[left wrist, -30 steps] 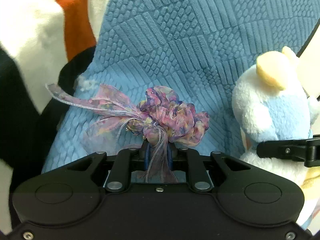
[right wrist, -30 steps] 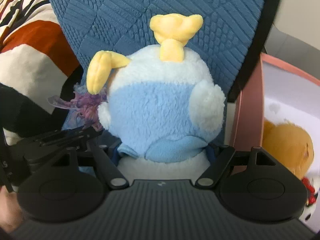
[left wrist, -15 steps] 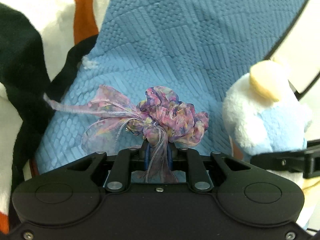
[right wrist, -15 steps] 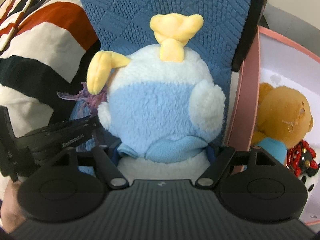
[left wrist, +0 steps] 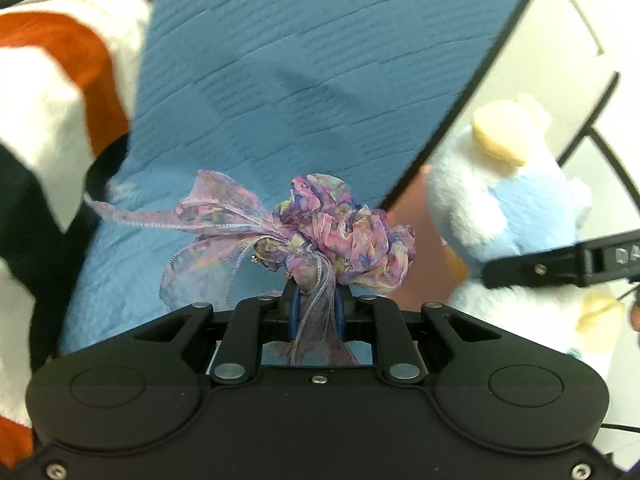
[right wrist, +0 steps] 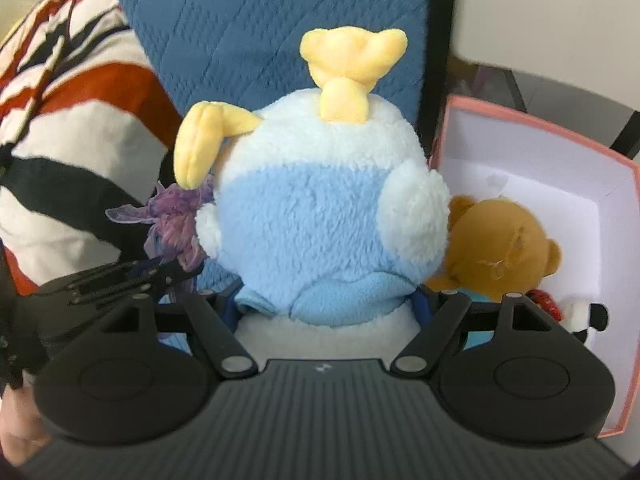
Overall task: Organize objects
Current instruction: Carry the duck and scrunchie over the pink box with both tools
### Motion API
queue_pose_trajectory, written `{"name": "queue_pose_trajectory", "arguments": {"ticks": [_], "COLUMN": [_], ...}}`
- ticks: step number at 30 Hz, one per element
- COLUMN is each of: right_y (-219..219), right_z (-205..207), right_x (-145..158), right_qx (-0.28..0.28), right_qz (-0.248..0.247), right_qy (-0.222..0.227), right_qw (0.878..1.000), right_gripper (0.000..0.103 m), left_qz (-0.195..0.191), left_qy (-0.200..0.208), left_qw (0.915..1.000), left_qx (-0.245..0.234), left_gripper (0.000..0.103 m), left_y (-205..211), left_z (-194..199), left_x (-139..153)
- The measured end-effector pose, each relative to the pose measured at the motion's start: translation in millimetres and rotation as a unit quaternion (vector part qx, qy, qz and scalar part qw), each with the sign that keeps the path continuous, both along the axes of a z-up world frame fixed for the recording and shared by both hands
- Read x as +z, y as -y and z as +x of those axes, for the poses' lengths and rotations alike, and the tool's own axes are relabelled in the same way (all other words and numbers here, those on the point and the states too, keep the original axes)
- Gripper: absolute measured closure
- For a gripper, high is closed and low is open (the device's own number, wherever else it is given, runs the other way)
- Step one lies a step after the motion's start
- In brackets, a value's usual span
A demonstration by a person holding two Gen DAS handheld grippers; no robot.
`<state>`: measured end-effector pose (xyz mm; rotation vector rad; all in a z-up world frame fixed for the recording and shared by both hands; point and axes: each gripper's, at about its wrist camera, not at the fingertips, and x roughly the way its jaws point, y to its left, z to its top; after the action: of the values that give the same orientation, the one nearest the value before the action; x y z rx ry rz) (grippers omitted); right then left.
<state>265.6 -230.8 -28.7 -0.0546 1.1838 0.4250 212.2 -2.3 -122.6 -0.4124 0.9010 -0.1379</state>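
My left gripper [left wrist: 314,298] is shut on a pink and purple ribbon scrunchie [left wrist: 320,232], which hangs in the air over the blue quilted mat [left wrist: 304,60]. Its ribbon tails trail out to the left. My right gripper [right wrist: 326,300] is shut on a round blue and white plush toy [right wrist: 320,220] with yellow feet, lifted above the mat [right wrist: 260,20]. The same plush [left wrist: 516,200] shows at the right of the left wrist view, with a finger of the right gripper across it. In the right wrist view the scrunchie [right wrist: 176,216] and the left gripper [right wrist: 176,270] sit just left of the plush.
A pink box [right wrist: 624,280] with a white inside stands at the right. It holds a brown teddy bear [right wrist: 504,248], a small red item and a black and white toy. A white, orange and black blanket [right wrist: 68,140] lies to the left of the mat.
Both grippers have risen with their loads and shifted right. The mat's black edge and the pink box have come further into view, and the teddy bear now shows fully.
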Motion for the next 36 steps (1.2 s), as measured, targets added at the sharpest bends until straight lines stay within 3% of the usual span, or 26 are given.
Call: {"name": "queue_pose_trajectory", "arguments": {"ticks": [11, 20, 27, 36], "right_y": [59.6, 124.8, 178.6, 221.5], "right_z": [6.3, 7.9, 12.8, 38.4], "right_x": [45.0, 60.9, 50.3, -8.3], "right_qx": [-0.03, -0.06, -0.096, -0.127], "right_qz": [0.007, 0.012, 0.003, -0.015], "right_qy": [0.039, 0.06, 0.071, 0.065], "right_qw": [0.999, 0.996, 0.993, 0.99], "right_gripper": [0.024, 0.024, 0.024, 0.023], "left_qz": [-0.006, 0.003, 0.004, 0.002], "left_qy": [0.032, 0.026, -0.001, -0.056], "left_qw": [0.9982, 0.9951, 0.9907, 0.9874], "left_qx": [-0.051, -0.096, -0.136, -0.148], "left_gripper": [0.087, 0.086, 0.086, 0.085], "left_y": [63.5, 137.9, 199.3, 243.5], "left_z": [26.2, 43.6, 56.1, 69.3], "left_x": [68.9, 93.1, 77.2, 28.4]}}
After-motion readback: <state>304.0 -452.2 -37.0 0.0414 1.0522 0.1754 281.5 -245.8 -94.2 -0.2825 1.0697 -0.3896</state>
